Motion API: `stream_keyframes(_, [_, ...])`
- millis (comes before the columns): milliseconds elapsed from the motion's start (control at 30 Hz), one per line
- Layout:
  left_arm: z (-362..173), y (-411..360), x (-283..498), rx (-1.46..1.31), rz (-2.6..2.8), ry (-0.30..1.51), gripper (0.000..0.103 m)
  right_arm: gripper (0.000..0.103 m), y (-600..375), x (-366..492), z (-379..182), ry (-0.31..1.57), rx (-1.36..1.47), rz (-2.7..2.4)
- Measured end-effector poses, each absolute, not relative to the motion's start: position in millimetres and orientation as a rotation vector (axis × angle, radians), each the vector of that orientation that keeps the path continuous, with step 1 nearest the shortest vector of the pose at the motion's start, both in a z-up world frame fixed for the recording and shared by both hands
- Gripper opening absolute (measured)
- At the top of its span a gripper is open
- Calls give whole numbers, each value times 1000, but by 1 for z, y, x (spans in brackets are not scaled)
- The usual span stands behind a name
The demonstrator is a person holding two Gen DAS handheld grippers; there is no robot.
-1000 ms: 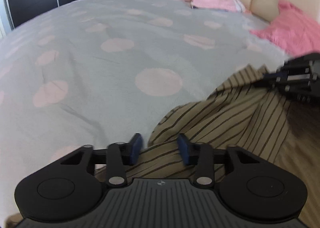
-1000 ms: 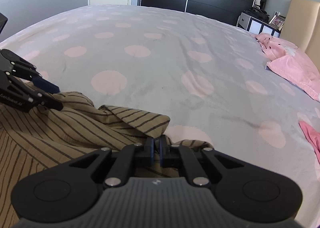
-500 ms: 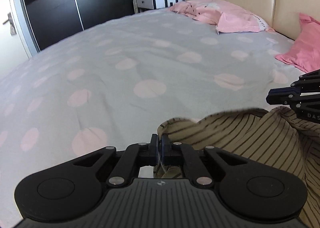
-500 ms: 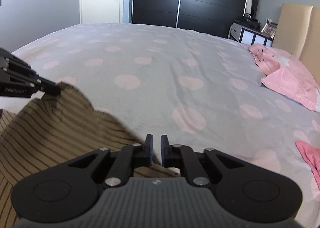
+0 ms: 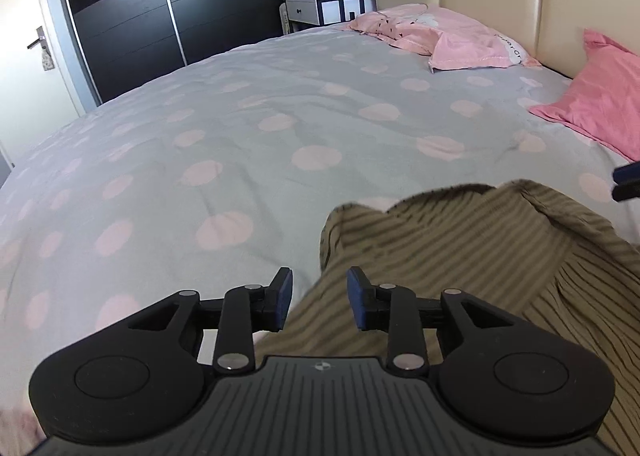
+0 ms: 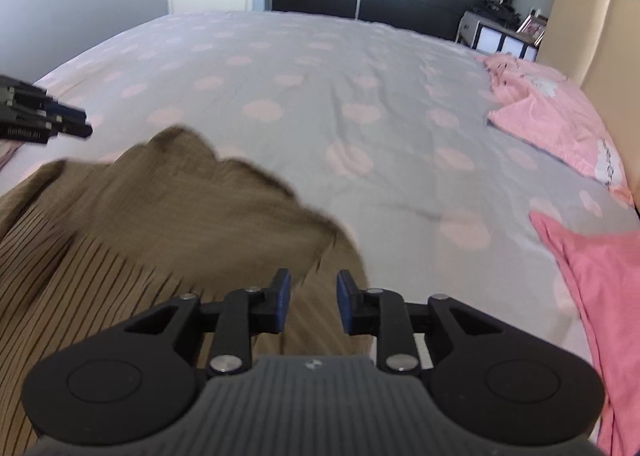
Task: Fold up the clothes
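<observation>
Both the left gripper (image 5: 319,298) and right gripper (image 6: 309,301) stand parted, gripping nothing, the striped brown garment (image 5: 460,256) rumpled on the bed (image 5: 280,116) just beyond their fingers, so smooth its edge before creasing.

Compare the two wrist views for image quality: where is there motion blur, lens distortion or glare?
Left wrist view: mostly sharp; striped garment slightly soft at its far edge; fisheye bends the wardrobe, whose glossy doors show reflections. Right wrist view: the garment's raised fold is smeared by motion blur, stripes lost there; bedspread stays fairly sharp; dark vignette in the corners.
</observation>
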State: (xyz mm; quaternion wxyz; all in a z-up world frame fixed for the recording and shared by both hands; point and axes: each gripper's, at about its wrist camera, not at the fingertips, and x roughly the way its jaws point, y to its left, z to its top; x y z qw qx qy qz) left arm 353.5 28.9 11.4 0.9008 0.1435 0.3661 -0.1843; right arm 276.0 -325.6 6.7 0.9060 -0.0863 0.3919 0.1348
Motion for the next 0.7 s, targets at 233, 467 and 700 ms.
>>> stream_keyframes(233, [30, 79, 269, 268, -329, 835, 38, 44, -341, 198, -14, 913, -167, 276])
stream_keyframes(467, [24, 105, 223, 218, -282, 890, 42, 43, -354, 184, -48, 988, -69, 267])
stream_keyframes(700, [14, 128, 193, 173, -229, 941, 43, 2, -355, 191, -24, 973, -132, 170])
